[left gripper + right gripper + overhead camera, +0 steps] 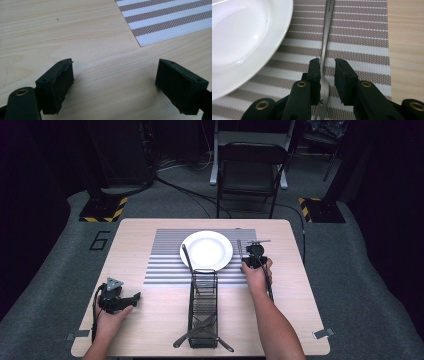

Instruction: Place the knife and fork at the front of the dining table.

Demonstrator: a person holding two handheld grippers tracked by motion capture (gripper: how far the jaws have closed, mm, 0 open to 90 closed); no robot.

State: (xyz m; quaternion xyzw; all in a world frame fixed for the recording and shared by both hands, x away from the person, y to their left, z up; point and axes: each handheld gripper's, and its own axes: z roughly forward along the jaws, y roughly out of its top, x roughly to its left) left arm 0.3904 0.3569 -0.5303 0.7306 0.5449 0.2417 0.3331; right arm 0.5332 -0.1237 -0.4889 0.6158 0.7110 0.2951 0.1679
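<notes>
A silver fork (327, 37) lies flat on the striped placemat (362, 32), just right of the white plate (242, 37). My right gripper (327, 62) hangs low over the fork's tine end. Its jaws stand slightly apart with the fork between them, and the right pad is clear of the metal. In the high view the right gripper (247, 259) sits beside the plate (206, 250) with the fork (239, 249) under it. My left gripper (115, 72) is wide open over bare wood near the placemat's corner (165, 20), at the table's left (131, 298).
A black wire cutlery caddy (203, 307) stands lengthwise at the middle front, with crossed utensils (202, 335) at its near end. One utensil (187, 257) leans from it over the plate's rim. A folding chair (252, 170) stands beyond the table.
</notes>
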